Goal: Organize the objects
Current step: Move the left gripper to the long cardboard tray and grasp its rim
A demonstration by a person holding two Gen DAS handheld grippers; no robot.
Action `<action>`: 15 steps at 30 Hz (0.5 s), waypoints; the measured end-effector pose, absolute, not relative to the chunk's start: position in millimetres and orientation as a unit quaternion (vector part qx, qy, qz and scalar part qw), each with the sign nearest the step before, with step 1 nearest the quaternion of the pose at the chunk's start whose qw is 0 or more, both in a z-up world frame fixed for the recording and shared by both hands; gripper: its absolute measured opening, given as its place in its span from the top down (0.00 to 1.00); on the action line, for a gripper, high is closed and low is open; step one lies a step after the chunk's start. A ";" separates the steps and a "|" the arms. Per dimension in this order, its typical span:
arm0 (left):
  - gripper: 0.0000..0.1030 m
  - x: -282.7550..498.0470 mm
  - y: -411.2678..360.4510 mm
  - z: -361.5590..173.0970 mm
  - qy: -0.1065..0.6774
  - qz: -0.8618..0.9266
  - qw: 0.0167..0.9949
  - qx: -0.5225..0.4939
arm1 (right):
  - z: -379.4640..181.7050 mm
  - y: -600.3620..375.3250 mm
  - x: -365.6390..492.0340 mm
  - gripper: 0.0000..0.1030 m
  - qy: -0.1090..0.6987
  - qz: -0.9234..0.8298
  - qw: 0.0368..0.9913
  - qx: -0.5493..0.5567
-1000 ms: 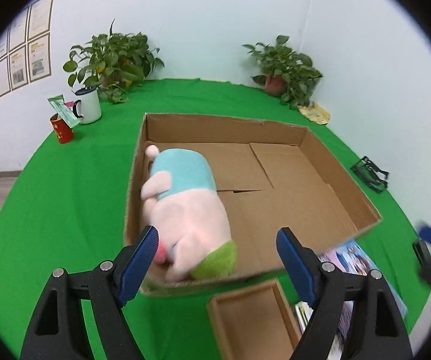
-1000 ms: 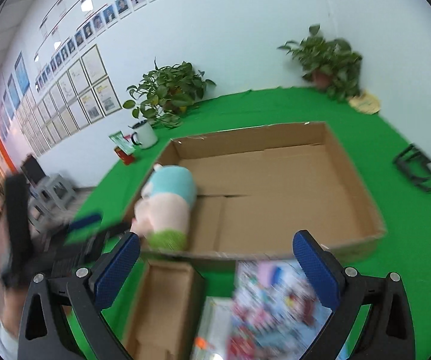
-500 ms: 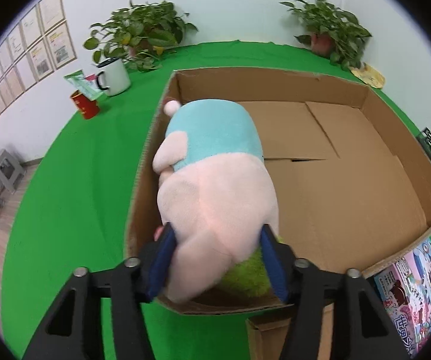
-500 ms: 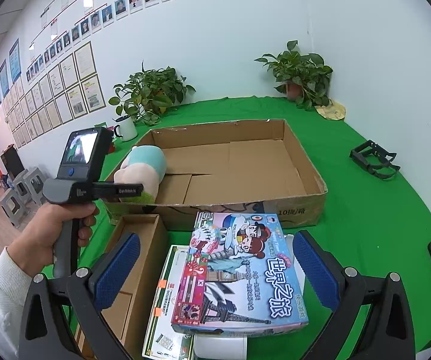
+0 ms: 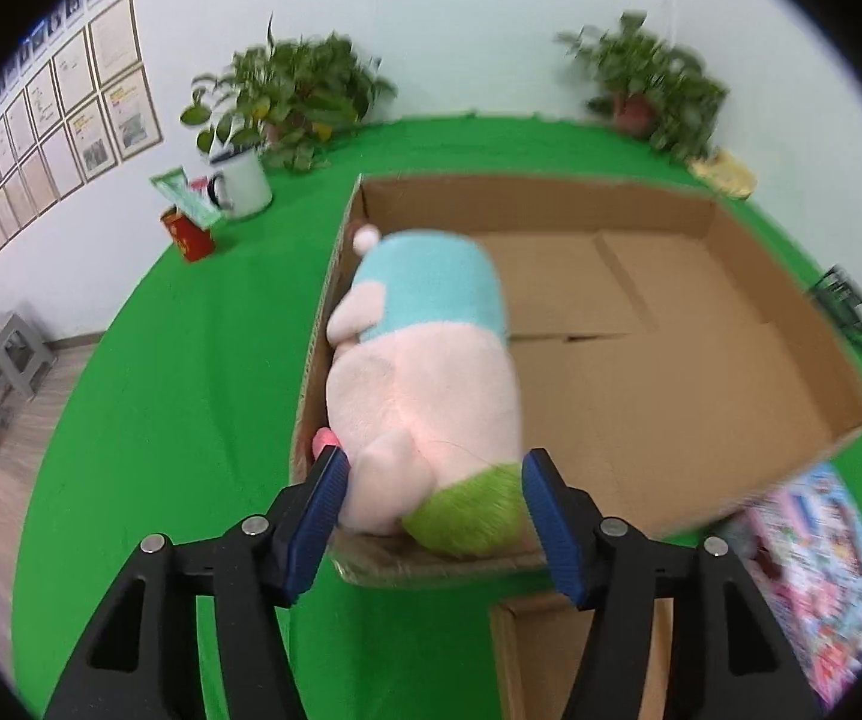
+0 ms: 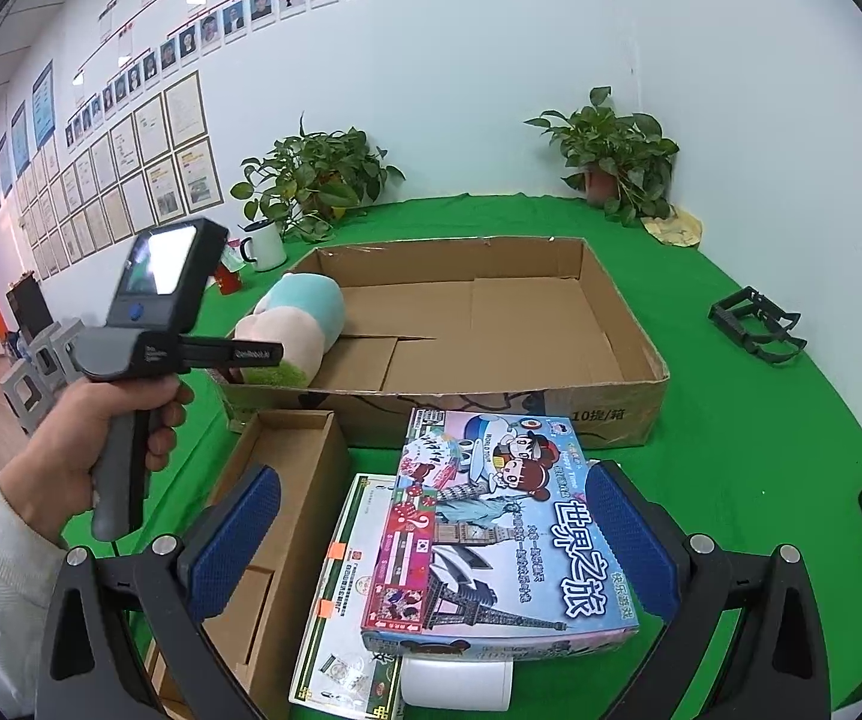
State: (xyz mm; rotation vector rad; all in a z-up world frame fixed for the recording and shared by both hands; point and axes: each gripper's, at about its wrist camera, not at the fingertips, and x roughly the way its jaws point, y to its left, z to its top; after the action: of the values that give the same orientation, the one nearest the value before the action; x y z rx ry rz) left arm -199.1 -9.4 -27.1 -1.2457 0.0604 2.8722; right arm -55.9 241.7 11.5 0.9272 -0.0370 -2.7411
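A pink, blue and green plush toy (image 5: 431,384) lies inside the big open cardboard box (image 5: 730,324) along its left wall; it also shows in the right wrist view (image 6: 293,330). My left gripper (image 5: 433,501) is open, its fingers on either side of the toy's near end, just off it. My right gripper (image 6: 428,540) is open and empty above a colourful game box (image 6: 502,534), which lies on a white and green flat box (image 6: 347,600).
A small open cardboard box (image 6: 275,492) sits left of the stacked boxes. A white roll (image 6: 457,684) lies under them. A mug (image 5: 242,180), a red tin (image 5: 188,234), two potted plants (image 6: 610,150) and a black frame (image 6: 754,324) stand on the green cloth.
My left gripper closed in on the plush toy, then opened and drew back a little. The right gripper has steadied above the game box.
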 end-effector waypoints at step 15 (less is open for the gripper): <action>0.19 -24.2 -22.7 -28.4 -0.032 0.924 0.120 -0.362 | -22.5 227.2 23.2 0.01 -0.024 -0.914 0.252 0.317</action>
State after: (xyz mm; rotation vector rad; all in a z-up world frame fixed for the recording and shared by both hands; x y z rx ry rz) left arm -24.2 -22.7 -28.4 -1.0573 -0.0947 2.6996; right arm 23.2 227.2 -22.5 0.8621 -0.0661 -2.4865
